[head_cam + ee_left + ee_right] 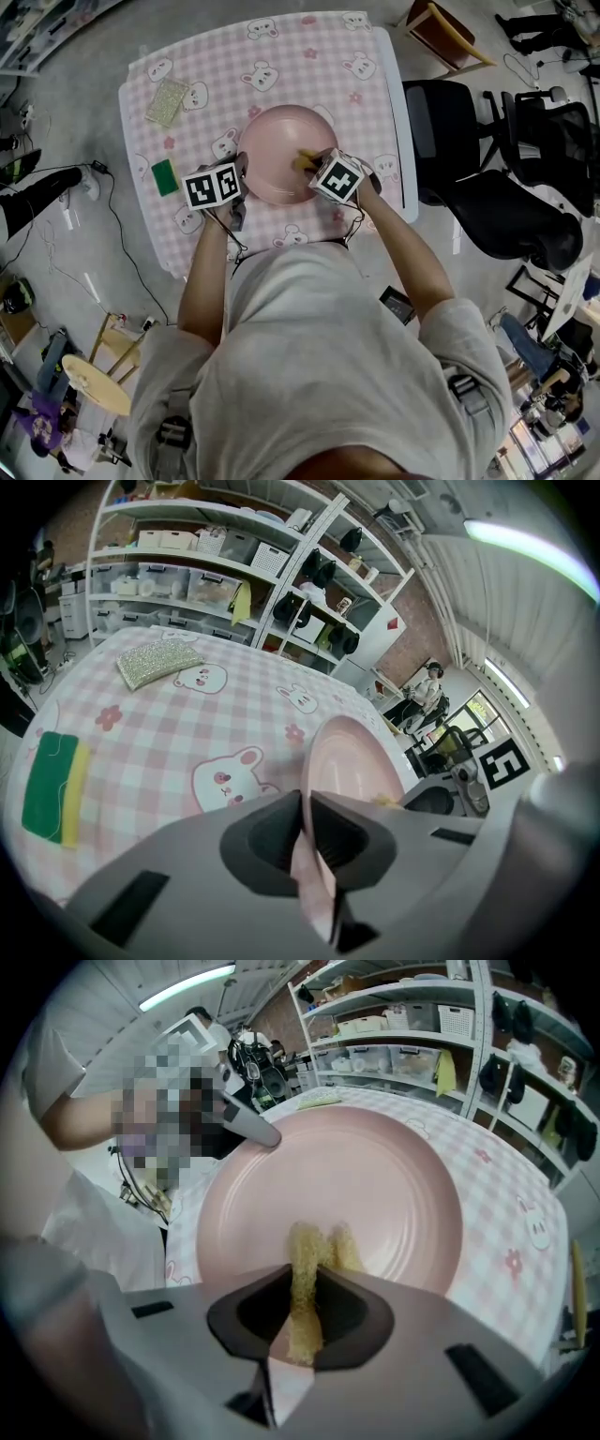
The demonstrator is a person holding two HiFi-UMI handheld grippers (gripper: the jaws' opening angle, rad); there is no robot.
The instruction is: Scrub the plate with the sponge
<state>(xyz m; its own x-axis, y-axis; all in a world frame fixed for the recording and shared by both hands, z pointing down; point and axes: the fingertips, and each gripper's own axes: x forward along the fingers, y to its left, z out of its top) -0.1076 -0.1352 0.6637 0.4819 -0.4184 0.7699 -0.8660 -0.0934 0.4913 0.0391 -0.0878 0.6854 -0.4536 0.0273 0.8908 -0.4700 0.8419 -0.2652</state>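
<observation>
Pink checked worktop carrying plate; left gripper fingers clamping plate rim; right gripper fingers pinching yellow sponge, sponge touching plate's inner face.

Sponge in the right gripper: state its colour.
The sponge is pale yellow; the right gripper view shows it best.

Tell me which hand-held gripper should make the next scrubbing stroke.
Right. The right hand-held gripper is shut on the yellow sponge, which rests against the pink plate. The left hand-held gripper is clamped on the plate's rim, steadying it, so it is probably best left there.
</observation>
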